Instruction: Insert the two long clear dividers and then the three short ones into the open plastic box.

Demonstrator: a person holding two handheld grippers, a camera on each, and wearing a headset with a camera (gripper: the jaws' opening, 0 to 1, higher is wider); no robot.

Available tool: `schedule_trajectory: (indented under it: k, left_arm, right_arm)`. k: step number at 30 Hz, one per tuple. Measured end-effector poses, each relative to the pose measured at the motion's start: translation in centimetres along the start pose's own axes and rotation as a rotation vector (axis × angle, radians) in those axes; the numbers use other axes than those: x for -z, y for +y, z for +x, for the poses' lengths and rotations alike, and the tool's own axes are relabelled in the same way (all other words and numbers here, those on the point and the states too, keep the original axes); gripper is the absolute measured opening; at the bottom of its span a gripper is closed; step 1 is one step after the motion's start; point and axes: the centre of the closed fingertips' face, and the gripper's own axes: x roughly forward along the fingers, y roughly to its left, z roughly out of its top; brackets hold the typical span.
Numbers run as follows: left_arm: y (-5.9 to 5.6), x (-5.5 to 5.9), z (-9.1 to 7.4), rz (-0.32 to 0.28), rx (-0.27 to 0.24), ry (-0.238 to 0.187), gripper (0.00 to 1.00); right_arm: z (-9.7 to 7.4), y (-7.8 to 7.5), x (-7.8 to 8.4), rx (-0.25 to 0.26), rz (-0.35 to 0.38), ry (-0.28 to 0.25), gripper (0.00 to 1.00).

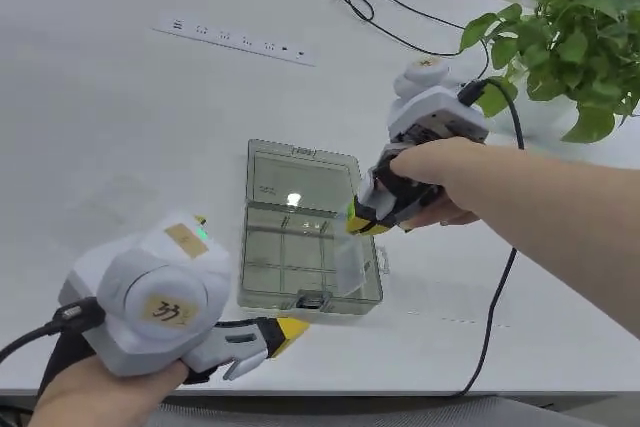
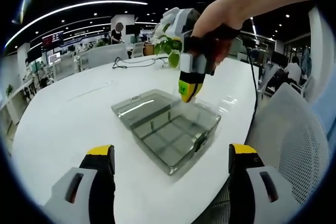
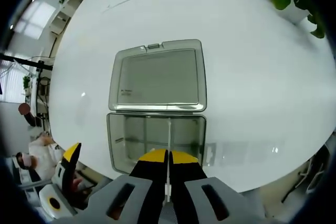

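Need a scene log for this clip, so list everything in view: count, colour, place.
plastic box: one, clear grey, open at table centre, lid flat behind
clear divider: one, clear, over the box's right end
power strip: one, white, far side of table
cable: one, black, far side beside the plant
plant: one, green, far right corner
table: one, white
chair: one, white mesh, at the table edge
left gripper: one, grey, yellow tips, open, near side of box
right gripper: one, yellow tips, shut on the clear divider
left hand, right hand: one on each gripper
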Motion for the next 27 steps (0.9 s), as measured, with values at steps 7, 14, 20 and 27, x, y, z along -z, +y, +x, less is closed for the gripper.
schedule_trajectory:
  k: [7, 14, 20, 27]
  left_arm:
    - [0.03, 0.11, 0.02, -0.009, -0.002, 0.002, 0.89]
    - [-0.06, 0.20, 0.02, -0.011, 0.002, 0.007, 0.88]
    - [-0.07, 0.26, 0.02, -0.012, 0.004, 0.009, 0.88]
    - [0.05, 0.35, -0.05, -0.018, 0.002, 0.009, 0.87]
  right_arm:
    - [-0.01, 0.03, 0.33, 0.002, -0.006, 0.010, 0.02]
    - [0.09, 0.09, 0.39, 0.008, -0.011, 0.015, 0.02]
    - [0.04, -0.02, 0.55, 0.015, -0.006, 0.017, 0.02]
    - [0.45, 0.01, 0.17, 0.010, -0.003, 0.019, 0.02]
